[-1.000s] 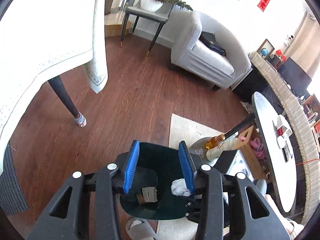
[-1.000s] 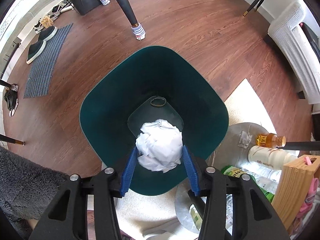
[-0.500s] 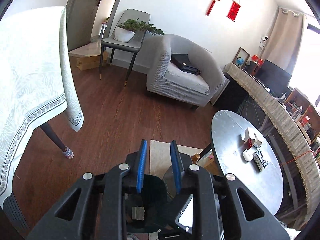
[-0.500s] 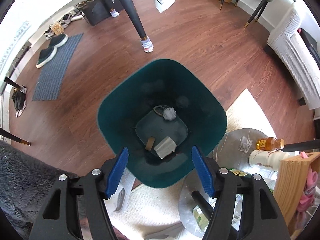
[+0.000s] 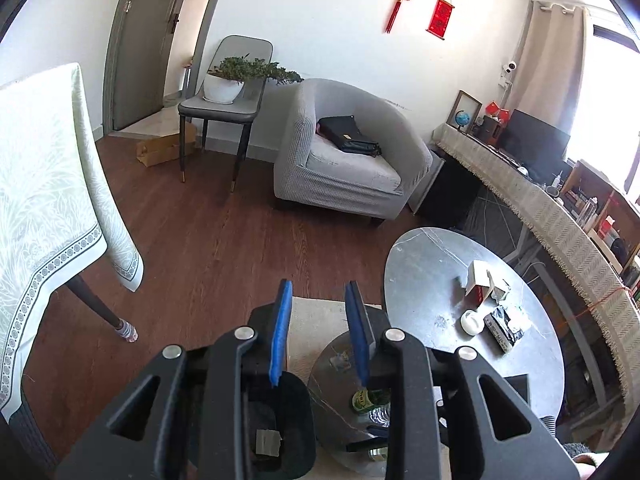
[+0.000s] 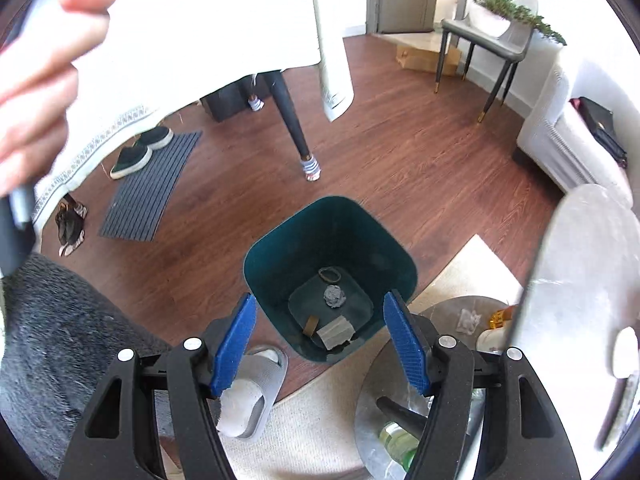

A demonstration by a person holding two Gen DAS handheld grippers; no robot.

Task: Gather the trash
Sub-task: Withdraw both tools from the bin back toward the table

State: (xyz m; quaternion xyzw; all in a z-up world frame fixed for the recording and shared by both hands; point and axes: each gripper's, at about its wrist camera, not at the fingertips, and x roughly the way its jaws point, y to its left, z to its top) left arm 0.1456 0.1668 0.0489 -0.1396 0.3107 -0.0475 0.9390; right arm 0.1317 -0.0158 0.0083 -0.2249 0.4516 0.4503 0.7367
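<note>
A dark wood floor (image 6: 400, 168) holds a teal bin (image 6: 332, 240) with a crumpled wad (image 6: 334, 295) inside. The right gripper (image 6: 320, 344) is apart, empty; the left gripper (image 5: 320, 332) is opening, empty.

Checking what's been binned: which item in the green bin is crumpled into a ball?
The small grey wad mid-floor of the bin; the ring behind is a flat loop, the block in front squared.
</note>
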